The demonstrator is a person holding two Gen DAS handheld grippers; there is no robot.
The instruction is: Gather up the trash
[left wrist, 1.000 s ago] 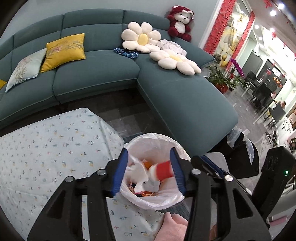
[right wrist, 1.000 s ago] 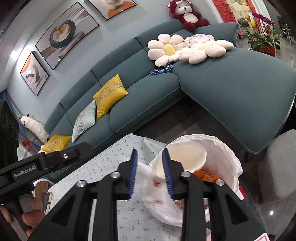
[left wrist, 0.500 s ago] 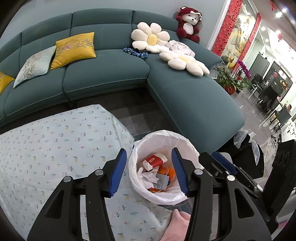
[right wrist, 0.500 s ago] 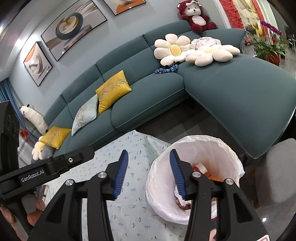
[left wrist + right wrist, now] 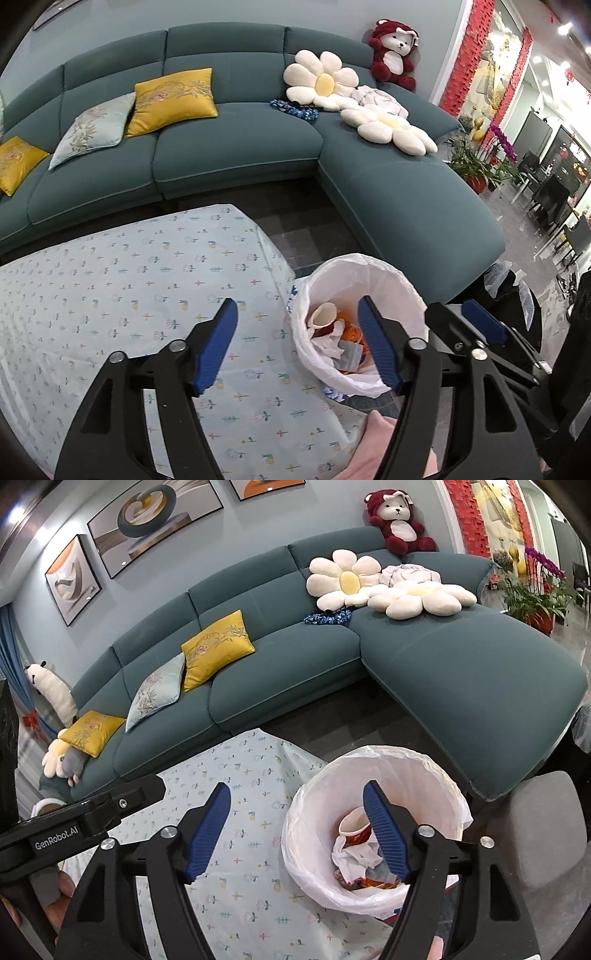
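A bin with a white liner [image 5: 373, 264] [image 5: 391, 755] stands on the floor at the corner of the cloth-covered table [image 5: 129, 280] [image 5: 240, 849]. Inside lie a red and white paper cup [image 5: 323, 317] [image 5: 354, 825], crumpled tissue [image 5: 328, 345] [image 5: 354, 854] and an orange wrapper [image 5: 351, 330]. My left gripper [image 5: 295, 306] hovers above the table corner and the bin's near rim, its jaws opening with nothing between them. My right gripper [image 5: 297, 788] hangs over the bin's left rim, jaws also opening and empty.
A teal L-shaped sofa [image 5: 240, 147] with yellow cushions [image 5: 173, 99], flower pillows [image 5: 321, 83] and a plush bear [image 5: 393, 55] rings the table. Dark floor [image 5: 295, 210] lies between them. A grey stool [image 5: 543, 830] stands right of the bin; potted plants [image 5: 469, 166] are further right.
A second ago the left jaws had the red and white cup between them and the right jaws a tissue, over the bin. Both pieces now lie inside. Both jaws have widened and drawn back.
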